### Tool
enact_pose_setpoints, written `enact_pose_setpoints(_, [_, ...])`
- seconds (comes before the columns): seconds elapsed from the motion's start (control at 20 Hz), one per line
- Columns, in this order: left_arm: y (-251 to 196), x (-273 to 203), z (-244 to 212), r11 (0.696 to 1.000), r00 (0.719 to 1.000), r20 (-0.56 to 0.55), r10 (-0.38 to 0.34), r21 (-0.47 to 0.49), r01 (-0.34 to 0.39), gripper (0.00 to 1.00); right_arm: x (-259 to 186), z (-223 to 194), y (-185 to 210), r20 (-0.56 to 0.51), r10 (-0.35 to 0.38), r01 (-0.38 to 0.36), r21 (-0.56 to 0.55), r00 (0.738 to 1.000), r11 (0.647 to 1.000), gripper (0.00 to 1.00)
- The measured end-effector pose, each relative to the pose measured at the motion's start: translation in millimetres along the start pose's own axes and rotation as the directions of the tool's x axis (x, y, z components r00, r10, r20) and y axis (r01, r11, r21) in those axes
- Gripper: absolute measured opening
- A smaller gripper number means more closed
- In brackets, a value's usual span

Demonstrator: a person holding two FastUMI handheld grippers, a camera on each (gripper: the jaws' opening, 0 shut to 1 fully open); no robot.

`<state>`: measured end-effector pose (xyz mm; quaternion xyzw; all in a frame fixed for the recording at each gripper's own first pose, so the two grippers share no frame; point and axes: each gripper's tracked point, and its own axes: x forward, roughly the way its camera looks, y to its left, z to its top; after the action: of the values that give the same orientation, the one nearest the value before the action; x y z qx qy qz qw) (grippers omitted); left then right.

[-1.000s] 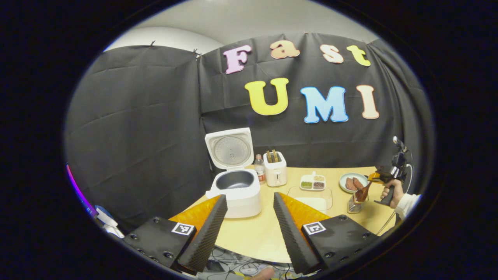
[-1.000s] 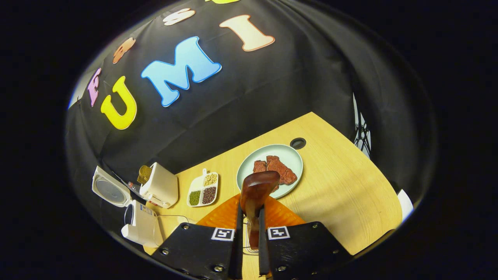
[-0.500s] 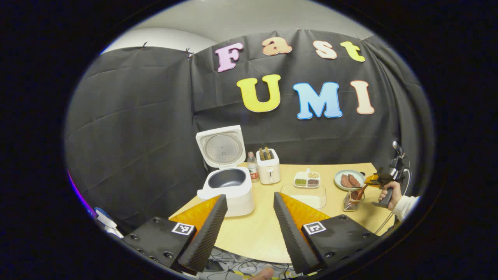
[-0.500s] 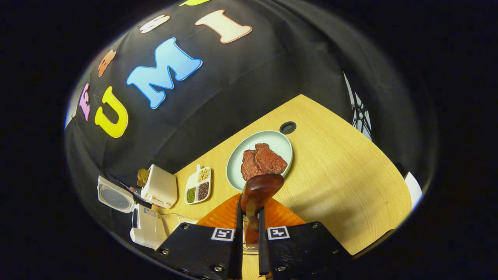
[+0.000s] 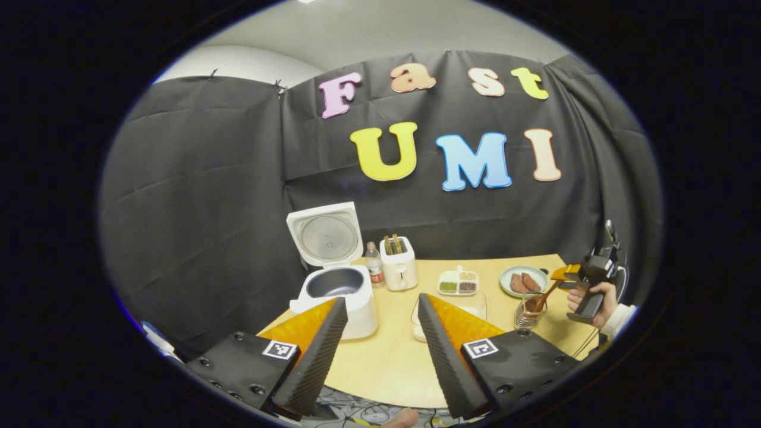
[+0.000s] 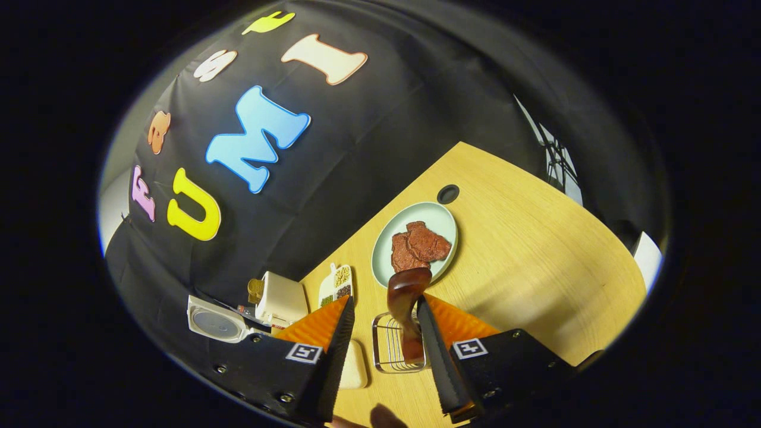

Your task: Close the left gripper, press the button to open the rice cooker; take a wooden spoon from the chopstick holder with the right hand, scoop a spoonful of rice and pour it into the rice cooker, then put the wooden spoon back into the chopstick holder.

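Wooden spoon standing in the chopstick holder, both tongs released

Right tongs [image 6: 380, 348] spread wide, the wooden spoon [image 6: 407, 297] leaning in the wire chopstick holder [image 6: 389, 351] between them; left tongs [image 5: 377, 348] parted over the worktop [image 5: 386, 362]; rice cooker [image 5: 339, 285] lid up; no label legible

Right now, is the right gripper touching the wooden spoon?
Cannot tell. In the right gripper view the fingers stand open around the spoon, which sits in the holder; a gap shows on one side, but the other finger overlaps the handle.
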<state>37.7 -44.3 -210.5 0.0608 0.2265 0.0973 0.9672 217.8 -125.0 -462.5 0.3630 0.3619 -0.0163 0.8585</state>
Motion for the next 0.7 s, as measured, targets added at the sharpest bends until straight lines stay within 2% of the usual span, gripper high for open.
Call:
enact_pose_setpoints(0.1, [1.0,3.5,4.1,1.000,1.000,0.017,-0.017,-0.008,0.017,0.87,-21.1,1.6,1.9,0.026,-0.006,0.007,-0.027,1.000,1.000,0.76])
enact_pose_setpoints(0.15, [1.1,5.1,5.4,1.000,0.999,0.026,-0.026,-0.012,0.026,0.87,-31.9,3.8,0.9,0.047,-0.016,0.018,-0.043,0.999,0.999,0.74])
enact_pose_setpoints(0.2, [1.8,7.0,8.9,0.999,0.999,0.038,-0.035,-0.017,0.036,0.87,-42.0,3.8,1.6,0.065,-0.027,0.030,-0.056,0.998,0.998,0.86])
enact_pose_setpoints(0.25, [4.1,8.6,10.4,0.999,0.998,0.049,-0.045,-0.023,0.046,0.87,-54.1,3.4,3.8,0.079,-0.034,0.039,-0.064,0.996,0.997,0.94])
enact_pose_setpoints(0.45, [20.2,22.3,18.6,0.995,0.993,0.092,-0.080,-0.060,0.085,0.86,-102.9,4.1,17.8,0.190,-0.047,0.068,-0.107,0.981,0.992,0.97])
enact_pose_setpoints(0.5, [28.0,26.7,20.7,0.993,0.991,0.103,-0.089,-0.070,0.097,0.86,-115.3,0.5,19.5,0.214,-0.062,0.089,-0.117,0.975,0.989,0.89])
enact_pose_setpoints(0.55, [36.0,33.3,22.9,0.990,0.988,0.119,-0.102,-0.082,0.112,0.86,-125.1,-5.0,24.6,0.219,-0.075,0.102,-0.116,0.973,0.988,0.96])
enact_pose_setpoints(0.7, [70.9,58.2,31.7,0.980,0.978,0.153,-0.139,-0.118,0.158,0.86,-161.9,-27.4,50.3,0.250,-0.092,0.126,-0.124,0.964,0.984,0.97])
